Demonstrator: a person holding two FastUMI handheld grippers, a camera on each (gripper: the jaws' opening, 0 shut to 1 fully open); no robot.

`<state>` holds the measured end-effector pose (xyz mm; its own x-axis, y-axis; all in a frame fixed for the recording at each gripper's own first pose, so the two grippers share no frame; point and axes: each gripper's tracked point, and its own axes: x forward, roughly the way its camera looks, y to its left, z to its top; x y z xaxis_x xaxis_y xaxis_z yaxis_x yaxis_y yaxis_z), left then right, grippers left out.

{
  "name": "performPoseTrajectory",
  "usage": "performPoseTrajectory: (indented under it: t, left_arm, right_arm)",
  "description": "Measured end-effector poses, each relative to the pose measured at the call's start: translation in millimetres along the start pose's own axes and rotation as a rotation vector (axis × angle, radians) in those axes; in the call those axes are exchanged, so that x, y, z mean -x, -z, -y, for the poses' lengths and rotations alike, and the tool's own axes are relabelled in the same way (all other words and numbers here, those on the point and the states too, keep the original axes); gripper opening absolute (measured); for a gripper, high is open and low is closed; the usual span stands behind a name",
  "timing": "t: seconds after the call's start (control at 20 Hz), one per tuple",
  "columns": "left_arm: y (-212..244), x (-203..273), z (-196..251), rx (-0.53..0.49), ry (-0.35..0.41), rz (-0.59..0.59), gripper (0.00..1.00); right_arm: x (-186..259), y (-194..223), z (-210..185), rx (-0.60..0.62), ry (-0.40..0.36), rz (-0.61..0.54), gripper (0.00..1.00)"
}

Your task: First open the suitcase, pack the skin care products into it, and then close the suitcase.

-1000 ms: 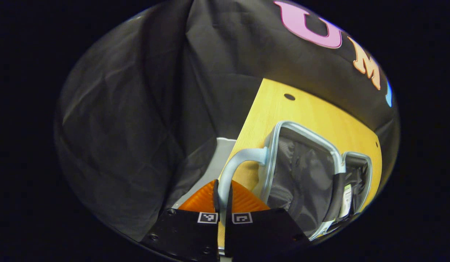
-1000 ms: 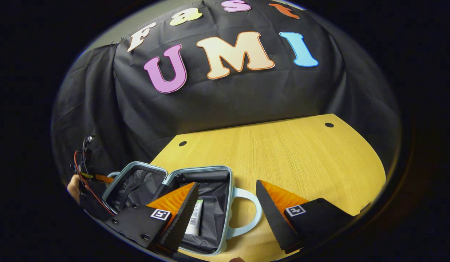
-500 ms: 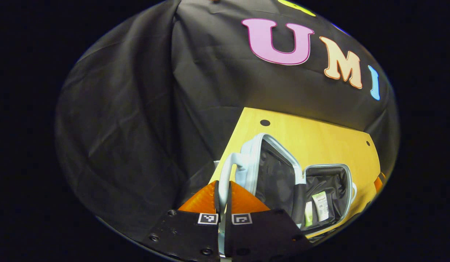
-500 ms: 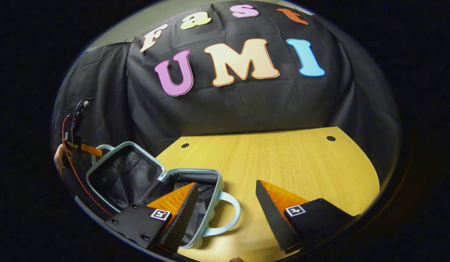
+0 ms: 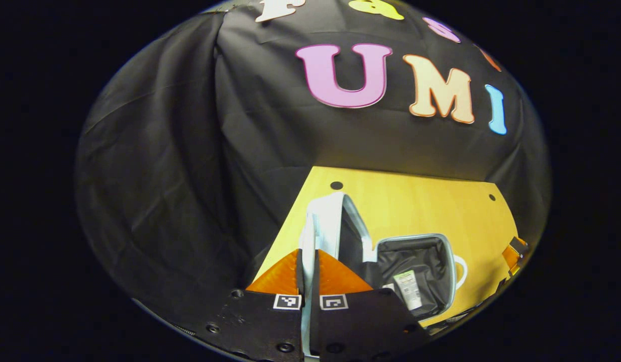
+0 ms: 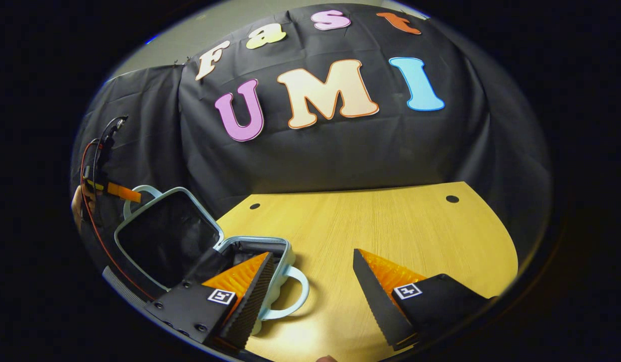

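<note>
A light-blue suitcase stands open on the wooden table (image 6: 391,226). My left gripper (image 5: 307,254) is shut on the lid's handle (image 5: 308,236) and holds the lid (image 5: 330,221) up, close to upright. The base (image 5: 416,261) has a black lining, and a skin care tube (image 5: 408,290) lies in it. In the right gripper view the raised lid (image 6: 165,236) leans over the base (image 6: 255,245), with the left gripper (image 6: 114,191) at the lid's handle (image 6: 139,190). My right gripper (image 6: 311,254) is open above the table, beside the base's handle (image 6: 296,296).
The black cloth wall runs behind and to the left of the table. The table's edge lies just left of the suitcase (image 5: 285,226). Small round holes (image 6: 452,199) mark the far tabletop. A hand (image 6: 77,206) holds the left gripper.
The left gripper has lifted the lid by its handle from lying flat to nearly upright, swinging it toward the base. The right gripper stays open and has shifted only a little.
</note>
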<state>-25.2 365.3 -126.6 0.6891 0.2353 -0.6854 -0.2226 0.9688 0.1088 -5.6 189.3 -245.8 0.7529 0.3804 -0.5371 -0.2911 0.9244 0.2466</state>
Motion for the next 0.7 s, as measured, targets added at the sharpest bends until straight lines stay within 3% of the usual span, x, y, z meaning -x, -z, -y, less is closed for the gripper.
performPoseTrajectory:
  t: [0.25, 0.7]
  left_arm:
    - [-3.0, 19.3, 49.5, -0.029, 0.031, 0.029, 0.0]
    - [-4.0, 30.2, 153.1, -0.09, 0.17, 0.083, 0.0]
  right_arm:
    - [7.7, -2.9, 15.3, 0.007, -0.007, 0.013, 0.98]
    - [25.5, -6.6, 43.3, 0.033, 0.002, 0.02, 0.98]
